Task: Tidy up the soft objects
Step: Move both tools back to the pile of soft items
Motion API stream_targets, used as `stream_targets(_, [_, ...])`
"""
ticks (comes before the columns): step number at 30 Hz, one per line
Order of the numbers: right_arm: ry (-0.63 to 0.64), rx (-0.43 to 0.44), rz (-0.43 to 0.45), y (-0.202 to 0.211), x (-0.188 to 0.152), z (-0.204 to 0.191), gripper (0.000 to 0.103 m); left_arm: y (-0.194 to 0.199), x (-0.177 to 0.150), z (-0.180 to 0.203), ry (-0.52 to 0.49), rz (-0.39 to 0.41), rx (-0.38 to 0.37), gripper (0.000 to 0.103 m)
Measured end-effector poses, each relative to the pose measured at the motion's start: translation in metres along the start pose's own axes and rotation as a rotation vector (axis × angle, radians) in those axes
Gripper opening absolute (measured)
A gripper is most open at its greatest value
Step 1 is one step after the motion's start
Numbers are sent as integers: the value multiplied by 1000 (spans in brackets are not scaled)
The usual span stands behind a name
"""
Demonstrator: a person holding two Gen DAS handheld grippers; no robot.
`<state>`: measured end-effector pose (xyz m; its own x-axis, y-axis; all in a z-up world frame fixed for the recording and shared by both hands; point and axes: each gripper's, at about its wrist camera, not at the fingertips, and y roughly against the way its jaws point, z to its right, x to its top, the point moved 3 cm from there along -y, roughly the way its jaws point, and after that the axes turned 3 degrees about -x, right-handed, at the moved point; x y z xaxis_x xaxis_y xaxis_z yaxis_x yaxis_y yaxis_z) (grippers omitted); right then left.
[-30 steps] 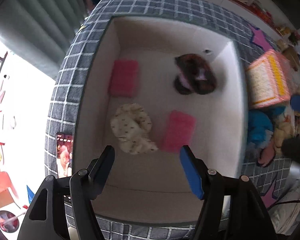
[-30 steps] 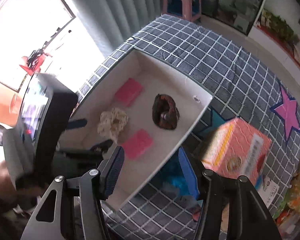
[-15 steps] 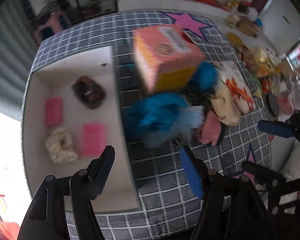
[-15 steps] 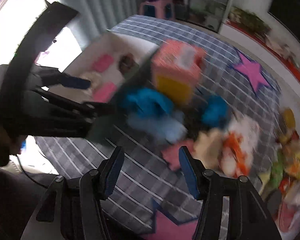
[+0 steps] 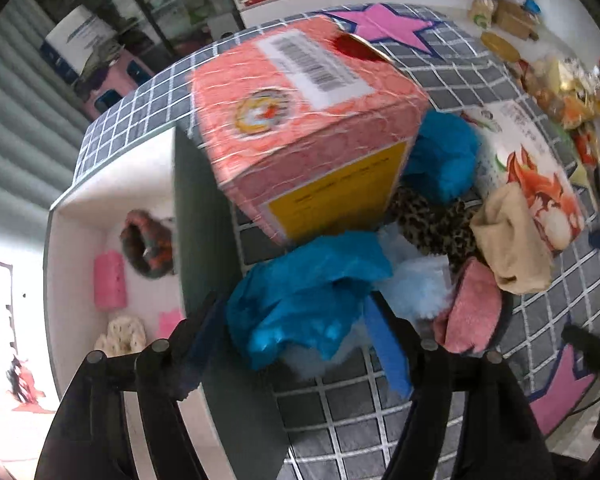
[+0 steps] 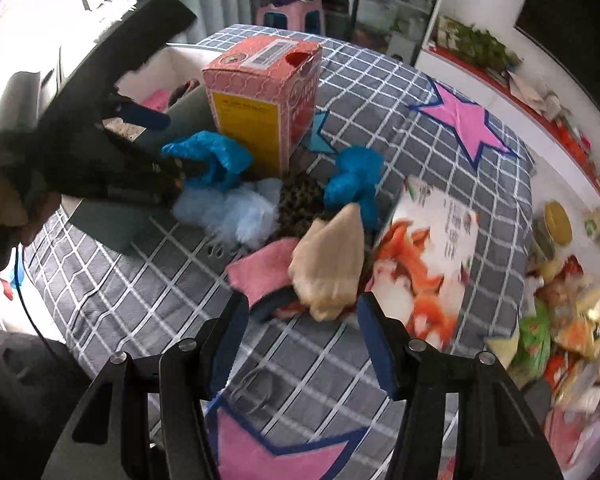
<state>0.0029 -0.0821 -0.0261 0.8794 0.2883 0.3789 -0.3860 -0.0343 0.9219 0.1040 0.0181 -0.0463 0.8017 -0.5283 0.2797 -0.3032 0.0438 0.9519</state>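
Left fingers (image 5: 300, 344) opening around blue cloth (image 5: 308, 292); right fingers (image 6: 298, 340) apart, empty; two blue cloths.

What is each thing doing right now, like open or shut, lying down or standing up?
Left gripper: jaws opening, blue fluffy piece between them.
Right gripper: open, holding nothing.
Pink carton: upright, hole in its top.
White storage box: open, soft items inside.
Beige cloth: crumpled on the pile.
Pink cloth: lying flat.
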Motion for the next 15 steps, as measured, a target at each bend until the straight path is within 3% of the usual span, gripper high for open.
stream_targets(8, [62, 53, -30, -49, 24, 8, 58, -37, 11, 17, -88, -57, 19, 78])
stream_targets(10, [74, 86, -65, -61, 23, 5, 58, -40, 9, 18, -82, -66, -5, 64])
stream_targets(11, [85, 93, -79, -64, 23, 2, 46, -40, 7, 17, -72, -79, -27, 41])
stream_targets(12, [107, 93, -91, -65, 21, -2, 27, -39, 5, 17, -67, -86, -31, 38])
stream_targets(15, [128, 132, -78, -51, 14, -11, 21, -24, -3, 12, -15, -63, -69, 35])
